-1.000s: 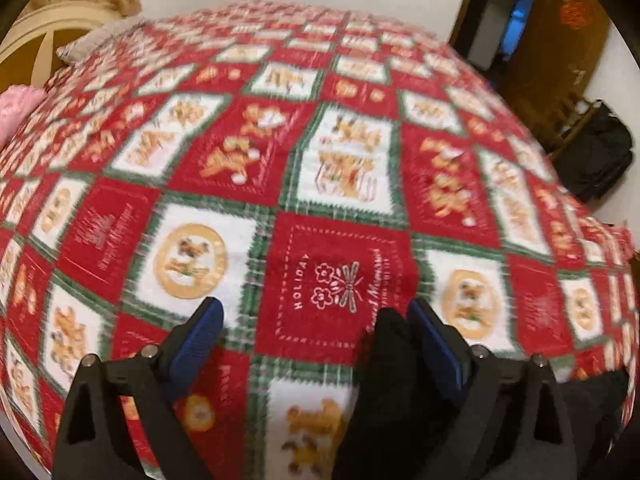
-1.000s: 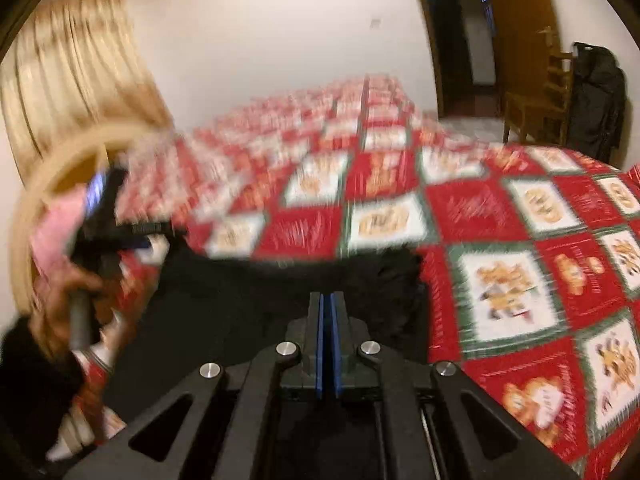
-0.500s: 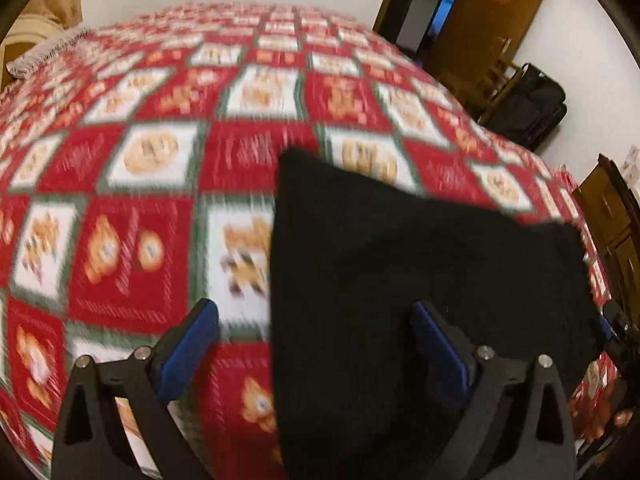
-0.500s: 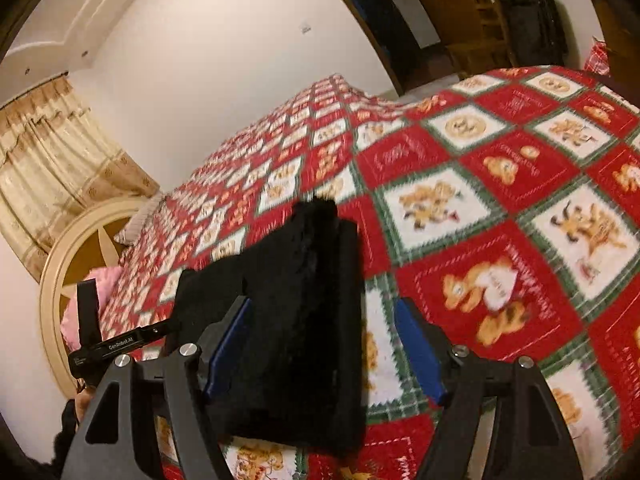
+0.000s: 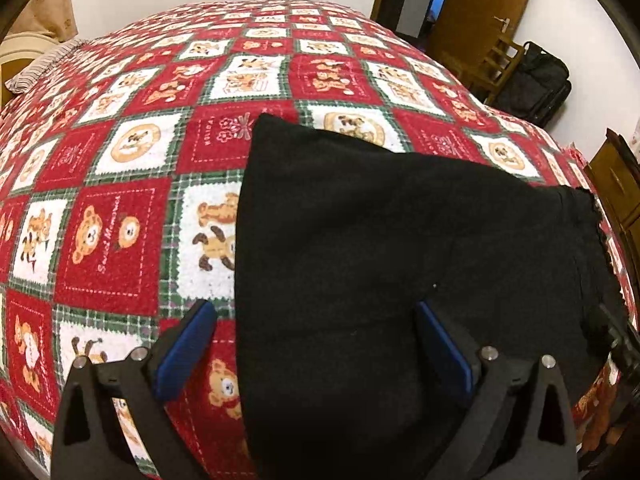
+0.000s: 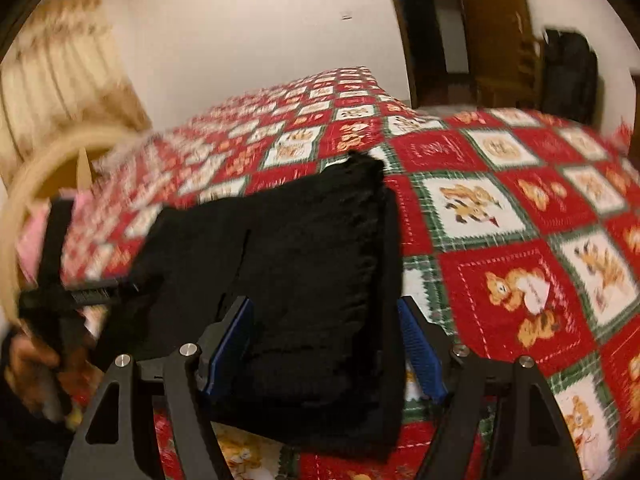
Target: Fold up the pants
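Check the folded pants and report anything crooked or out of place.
Nothing much stands out. The black pants lie folded flat on the bedspread, though the upper layer's edge looks slightly offset from the lower in the right wrist view.

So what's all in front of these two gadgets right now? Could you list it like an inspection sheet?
Surface: a bed under a red, white and green checked bedspread printed with bears.
Job's things: black pants, folded into a compact stack, lying flat on the bedspread.
Clutter: a striped pillow at the far left end; something pink by the headboard, too blurred to name.
Grippers: left tongs open, the pants' left edge lying between them; right tongs open, straddling the pants' right edge, not pinching.
Cables: nothing seen.
Surroundings: a white wall, a cream headboard, a beige curtain, a wooden door, a wooden chair and a black bag.
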Motion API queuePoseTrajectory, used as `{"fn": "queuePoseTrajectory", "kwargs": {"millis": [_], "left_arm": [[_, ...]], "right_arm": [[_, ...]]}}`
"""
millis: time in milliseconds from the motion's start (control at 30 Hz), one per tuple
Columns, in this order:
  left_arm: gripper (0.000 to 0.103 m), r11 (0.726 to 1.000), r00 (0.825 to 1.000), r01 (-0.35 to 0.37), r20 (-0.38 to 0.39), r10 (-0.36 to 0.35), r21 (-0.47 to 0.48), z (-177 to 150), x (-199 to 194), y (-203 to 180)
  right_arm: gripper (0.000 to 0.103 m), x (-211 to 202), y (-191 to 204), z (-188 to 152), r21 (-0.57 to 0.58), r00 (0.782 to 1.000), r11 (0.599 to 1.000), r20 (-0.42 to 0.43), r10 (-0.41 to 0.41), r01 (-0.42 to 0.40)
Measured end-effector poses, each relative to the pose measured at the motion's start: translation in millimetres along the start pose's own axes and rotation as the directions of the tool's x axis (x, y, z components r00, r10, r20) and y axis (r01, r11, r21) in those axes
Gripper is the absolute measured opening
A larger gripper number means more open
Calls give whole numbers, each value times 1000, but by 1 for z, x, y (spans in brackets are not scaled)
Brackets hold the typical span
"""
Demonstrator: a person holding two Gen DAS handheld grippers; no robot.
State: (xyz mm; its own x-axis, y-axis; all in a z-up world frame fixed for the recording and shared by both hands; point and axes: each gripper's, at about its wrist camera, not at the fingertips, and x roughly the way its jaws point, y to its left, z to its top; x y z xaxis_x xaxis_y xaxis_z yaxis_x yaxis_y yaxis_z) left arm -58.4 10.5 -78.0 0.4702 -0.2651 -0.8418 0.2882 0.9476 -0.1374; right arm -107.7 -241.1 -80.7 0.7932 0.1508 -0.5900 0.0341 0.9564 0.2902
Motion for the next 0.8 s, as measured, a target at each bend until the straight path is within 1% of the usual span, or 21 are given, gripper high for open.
{"fn": "queuePoseTrajectory", "kwargs": {"millis": [33,100,200,267,300,367,433,533,633,700,800], "left_arm": [[101,1000,1000,-2,-2,2,-1,0,0,0],[101,1000,1000,-6,-4,6,-7,0,0,0],[101,1000,1000,-10,0,10,-15,-1,0,-1],[99,1000,1000,-9,2,9,-16,-1,0,-3],[97,1000,1000,-7,3,7,-14,-1,-1,-4],[92,1000,1000,-1,6,1,-11,-1,-1,-6],[87,1000,1000,2,9,-2,-4,-1,-2,-9],[84,1000,1000,2,15,-2,-10,-1,-3,-11],[80,1000,1000,4,17,-4,-13,-2,-4,-12],[80,1000,1000,3,17,-3,-8,-1,-4,-13],[80,1000,1000,18,14,-18,-22,-1,-3,-10]], "right_arm": [[74,1,2,0,-9,1000,1000,-1,-12,12],[73,0,-1,0,7,1000,1000,-1,-9,9],[67,1,-5,1,34,1000,999,-4,-9,9],[63,1,-2,1,14,1000,999,-6,-29,29],[58,0,2,0,-5,999,999,-4,-45,45],[53,1,9,0,-54,997,995,2,-78,78],[47,1,15,-1,-89,995,991,9,-99,99],[40,0,20,-2,-120,993,986,15,-116,117],[39,0,21,-2,-124,993,985,16,-116,117],[40,-2,18,-2,-111,995,989,12,-102,102],[49,-1,8,1,-38,998,997,10,-63,63]]}}
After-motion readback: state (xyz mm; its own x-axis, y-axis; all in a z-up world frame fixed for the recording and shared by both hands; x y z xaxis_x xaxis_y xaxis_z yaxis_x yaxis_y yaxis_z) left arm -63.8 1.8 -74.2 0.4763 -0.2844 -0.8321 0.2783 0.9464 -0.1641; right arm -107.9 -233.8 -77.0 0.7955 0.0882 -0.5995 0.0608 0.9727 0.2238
